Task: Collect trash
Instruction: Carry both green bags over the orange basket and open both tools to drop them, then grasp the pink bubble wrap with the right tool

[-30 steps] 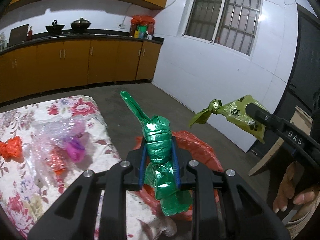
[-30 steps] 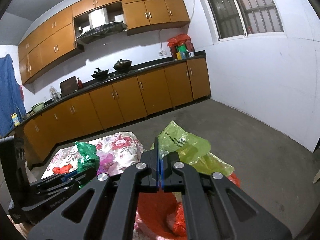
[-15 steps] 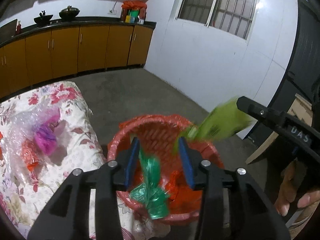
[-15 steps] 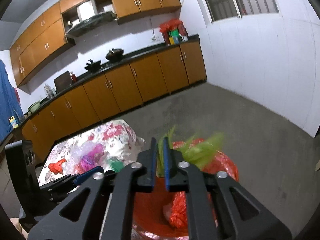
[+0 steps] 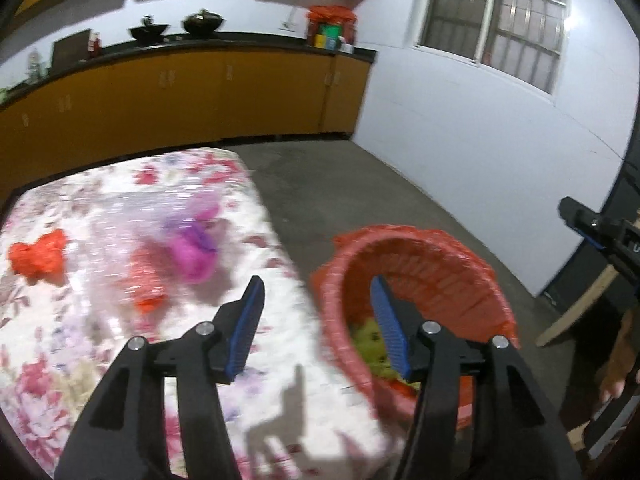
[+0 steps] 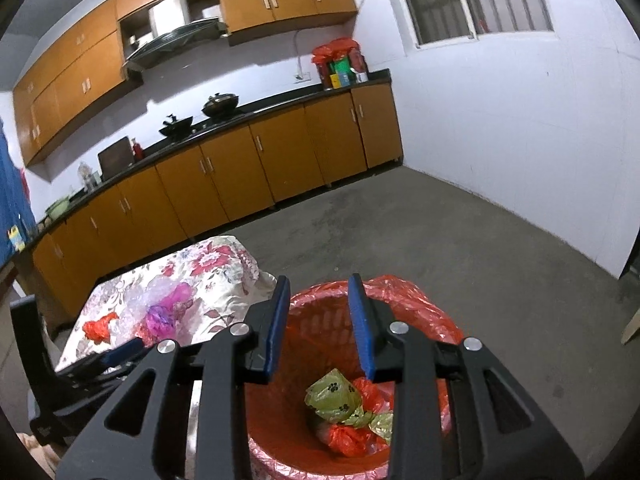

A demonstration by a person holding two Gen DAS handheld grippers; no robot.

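My left gripper (image 5: 318, 296) hangs over the gap between the floral table (image 5: 120, 360) and the red basket (image 5: 440, 272); its jaws are opening with nothing between them. Above the basket (image 6: 416, 308), my right gripper (image 6: 318, 284) is also opening and empty. A yellow-green bag with paw prints (image 6: 334, 394) lies inside on red plastic scraps (image 6: 348, 436), and shows as a green patch (image 5: 368, 344) in the left wrist view. On the table lie a crumpled red scrap (image 5: 38, 256) and a clear bag with purple and red contents (image 5: 192, 244). The dark green bag is hidden.
Orange kitchen cabinets (image 6: 280, 160) with pots on the counter run along the far wall. A white wall with a barred window (image 5: 500, 20) stands to the right. Bare concrete floor (image 6: 460, 240) lies beyond the basket. A person's hand (image 5: 618, 368) shows at the right edge.
Both grippers have opened and let go of their bags, which dropped into the red basket. My left gripper has dipped and swung left towards the table.
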